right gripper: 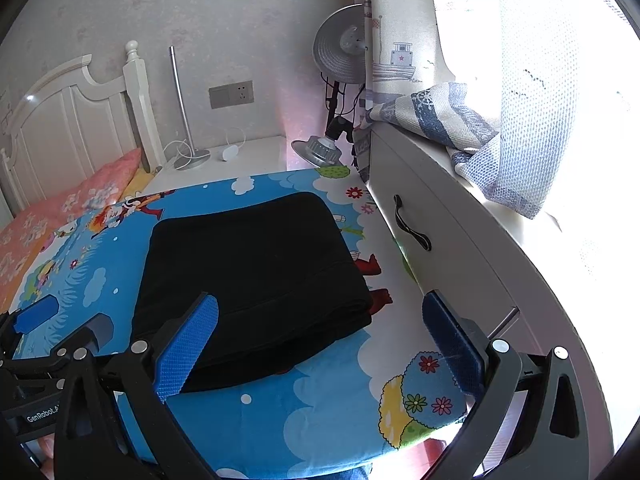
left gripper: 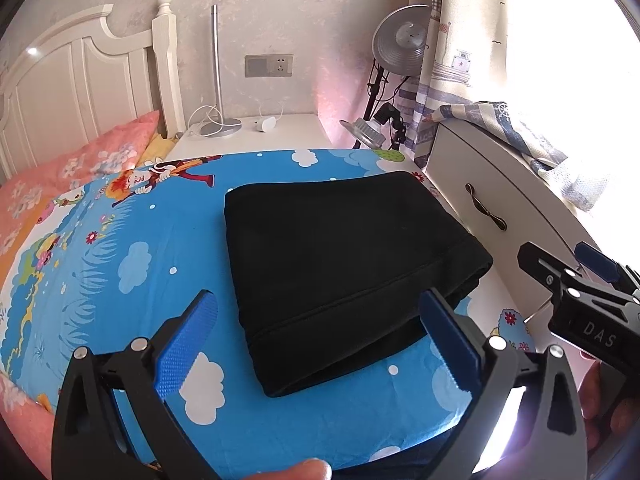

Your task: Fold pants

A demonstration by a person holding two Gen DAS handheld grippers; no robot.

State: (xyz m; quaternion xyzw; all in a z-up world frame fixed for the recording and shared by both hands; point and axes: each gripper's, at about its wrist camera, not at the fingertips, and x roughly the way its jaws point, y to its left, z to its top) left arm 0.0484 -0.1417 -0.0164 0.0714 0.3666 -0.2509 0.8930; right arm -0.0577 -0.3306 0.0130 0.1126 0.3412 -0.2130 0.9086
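Folded pants (left gripper: 340, 276) lie ahead of both grippers' spread, empty fingers (left gripper: 186, 344); a careless nudge could undo the stack.

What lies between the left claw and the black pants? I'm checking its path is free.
Only bare cartoon bedsheet, as the left wrist view shows. The open left claw hangs just short of the folded black pants, touching nothing.

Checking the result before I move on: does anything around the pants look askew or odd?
Little stands out. The pants lie folded in a compact block on the bed, though the layers at the near right corner splay slightly. Both tools, left and right, are open and clear of them.
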